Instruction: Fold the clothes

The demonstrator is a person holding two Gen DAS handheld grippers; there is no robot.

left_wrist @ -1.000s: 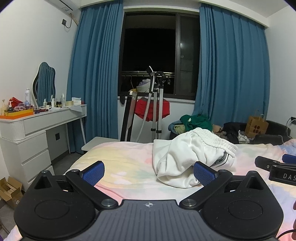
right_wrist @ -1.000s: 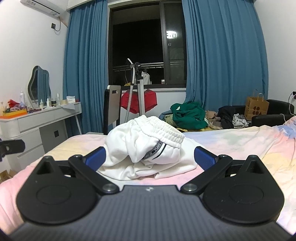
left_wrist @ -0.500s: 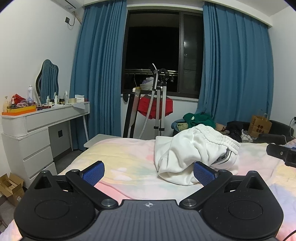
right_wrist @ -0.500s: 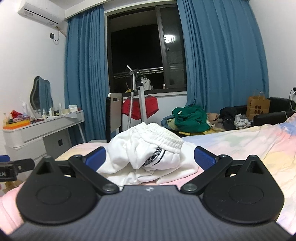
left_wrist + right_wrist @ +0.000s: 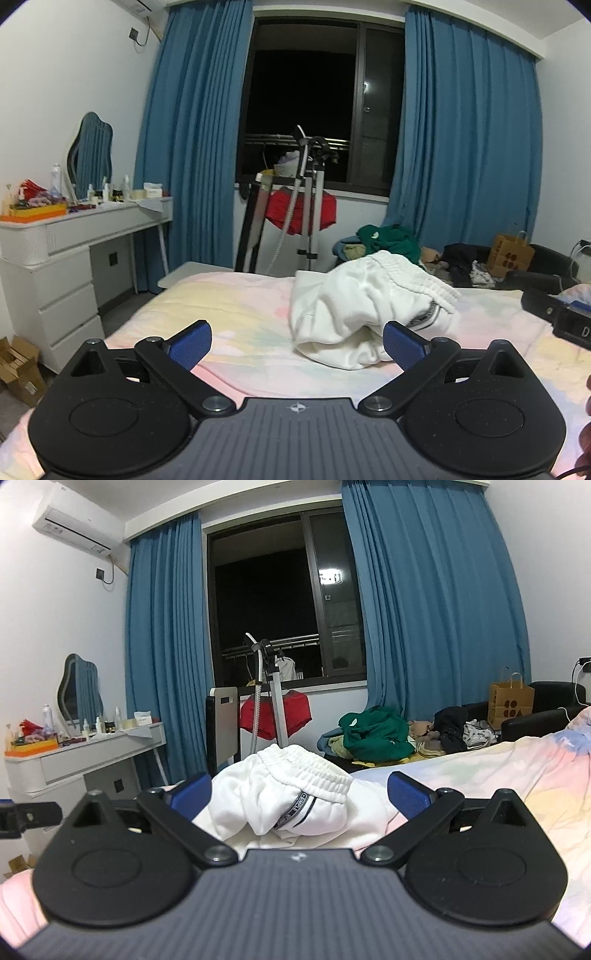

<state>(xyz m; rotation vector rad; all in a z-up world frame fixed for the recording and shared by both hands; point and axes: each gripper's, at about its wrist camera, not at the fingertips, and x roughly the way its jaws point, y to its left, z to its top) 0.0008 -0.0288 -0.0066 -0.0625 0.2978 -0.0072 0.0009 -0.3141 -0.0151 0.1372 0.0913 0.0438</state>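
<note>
- One bed, under a pastel tie-dye cover, carries the whole job; nothing on it is folded yet, so I judge the task at its very start, in the approach before any grasp.
- One crumpled pair of white sweatpants lies heaped near the middle of the bed, elastic waistband uppermost, a dark striped band showing on one side; the legs are buried in the pile.
- The right tool stands wide, empty, the heap right between its blue pads.
- The left tool is wide and empty too, the heap ahead toward its right pad.
- Next, I judge, each tool must pinch the waistband and spread the garment flat.
</note>
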